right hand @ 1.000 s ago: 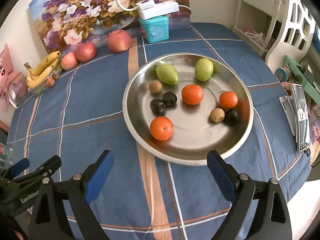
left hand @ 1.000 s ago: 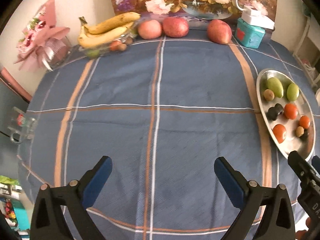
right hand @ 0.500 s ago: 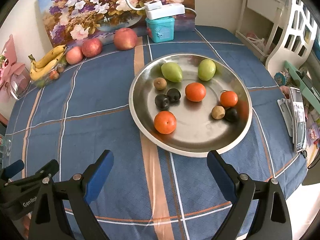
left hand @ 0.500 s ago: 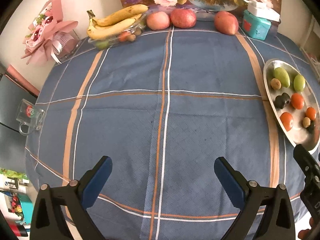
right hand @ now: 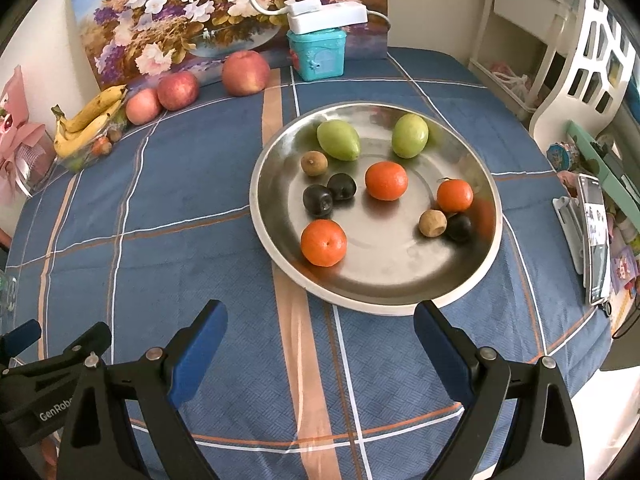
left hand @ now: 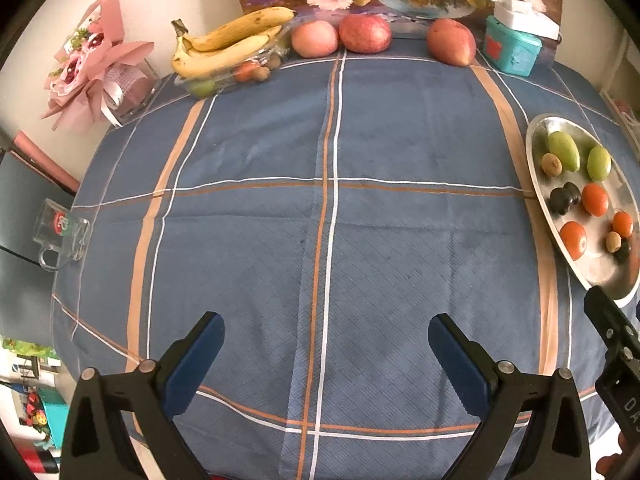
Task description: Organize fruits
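A round steel plate (right hand: 472,280) on the blue checked cloth holds three oranges, two green fruits (right hand: 338,140), dark plums (right hand: 318,200) and small brown fruits. My right gripper (right hand: 320,330) is open just short of the plate's near rim, nothing between its fingers. The same plate (left hand: 538,188) shows at the right edge of the left wrist view. My left gripper (left hand: 326,338) is open over bare cloth near the table's front. At the back lie three red apples (left hand: 364,34) and bananas (left hand: 224,46) on a clear tray.
A teal box (left hand: 512,50) with a white lamp base and a flower painting (right hand: 200,12) stand at the back. A pink bouquet (left hand: 92,76) and a glass mug (left hand: 60,232) sit at the left edge. A phone on a stand (right hand: 594,236) is on the right.
Both grippers drew back and rose slightly from a second ago, so more of the table came into view; over the last half second the left one eased forward. Nothing was grasped or moved.
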{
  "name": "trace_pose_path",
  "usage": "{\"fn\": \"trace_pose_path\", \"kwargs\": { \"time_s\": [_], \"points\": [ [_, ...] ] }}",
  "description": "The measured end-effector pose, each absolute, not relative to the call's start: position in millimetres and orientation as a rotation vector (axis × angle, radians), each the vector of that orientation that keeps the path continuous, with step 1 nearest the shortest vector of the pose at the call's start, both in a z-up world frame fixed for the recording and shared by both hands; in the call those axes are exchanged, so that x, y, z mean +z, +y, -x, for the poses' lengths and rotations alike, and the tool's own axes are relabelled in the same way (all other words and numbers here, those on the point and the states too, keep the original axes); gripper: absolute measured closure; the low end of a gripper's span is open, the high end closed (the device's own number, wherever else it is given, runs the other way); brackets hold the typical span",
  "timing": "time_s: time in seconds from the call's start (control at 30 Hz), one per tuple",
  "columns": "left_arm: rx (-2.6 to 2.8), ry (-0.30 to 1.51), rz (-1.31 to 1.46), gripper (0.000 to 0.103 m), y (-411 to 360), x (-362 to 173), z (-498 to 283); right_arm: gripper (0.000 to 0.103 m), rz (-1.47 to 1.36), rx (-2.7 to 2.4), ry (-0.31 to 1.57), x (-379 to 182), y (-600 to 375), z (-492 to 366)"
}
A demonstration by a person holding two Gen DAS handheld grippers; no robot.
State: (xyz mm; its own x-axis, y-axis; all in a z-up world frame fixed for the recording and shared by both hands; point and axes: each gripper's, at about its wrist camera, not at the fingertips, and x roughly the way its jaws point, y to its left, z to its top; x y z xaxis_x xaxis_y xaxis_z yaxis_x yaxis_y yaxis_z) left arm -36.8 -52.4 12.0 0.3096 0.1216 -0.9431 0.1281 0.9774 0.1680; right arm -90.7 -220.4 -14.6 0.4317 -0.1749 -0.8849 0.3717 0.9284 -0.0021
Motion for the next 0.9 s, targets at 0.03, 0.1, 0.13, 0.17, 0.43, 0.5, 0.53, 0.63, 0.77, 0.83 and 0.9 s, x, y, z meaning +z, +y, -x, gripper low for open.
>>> {"fn": "trace_pose_path", "kwargs": {
  "time_s": [0.03, 0.1, 0.13, 0.17, 0.43, 0.5, 0.53, 0.63, 0.77, 0.83, 0.9],
  "points": [
    [-0.001, 1.263, -0.217, 0.0, -50.5, 11.8, 36.3, 0.008, -0.204, -0.344, 1.073, -14.6, -220.0, 90.7],
    [0.002, 1.269, -0.202, 0.0, -47.8, 11.5, 35.4, 0.008, -0.205, -0.343, 1.073, -15.0, -219.6, 90.9],
    [0.003, 1.272, -0.193, 0.0, -46.2, 11.4, 34.6, 0.008, -0.205, -0.344, 1.074, -15.3, -219.3, 90.7],
    [0.006, 1.274, -0.187, 0.0, -45.0, 11.3, 34.3, 0.008, -0.205, -0.344, 1.075, -15.4, -219.4, 90.6],
    [0.018, 1.272, -0.149, 0.0, -38.5, 12.8, 34.1, 0.008, -0.199, -0.346, 1.082, -17.1, -217.7, 89.4],
    [0.021, 1.272, -0.142, 0.0, -37.0, 13.4, 33.6, 0.008, -0.196, -0.346, 1.084, -17.6, -217.1, 89.2],
    [0.021, 1.272, -0.14, 0.0, -36.6, 13.4, 33.3, 0.008, -0.195, -0.345, 1.086, -17.9, -216.8, 89.0],
    [0.023, 1.273, -0.128, 0.0, -35.2, 14.0, 32.8, 0.008, -0.189, -0.345, 1.088, -18.1, -215.8, 88.5],
    [0.023, 1.274, -0.119, 0.0, -33.9, 14.1, 31.4, 0.008, -0.185, -0.343, 1.089, -18.5, -215.3, 88.3],
    [0.024, 1.272, -0.116, 0.0, -33.5, 14.5, 31.6, 0.008, -0.183, -0.343, 1.09, -18.7, -215.0, 88.0],
    [0.027, 1.271, -0.113, 0.0, -33.2, 14.7, 31.6, 0.008, -0.181, -0.343, 1.091, -18.8, -214.9, 87.8]
  ]
}}
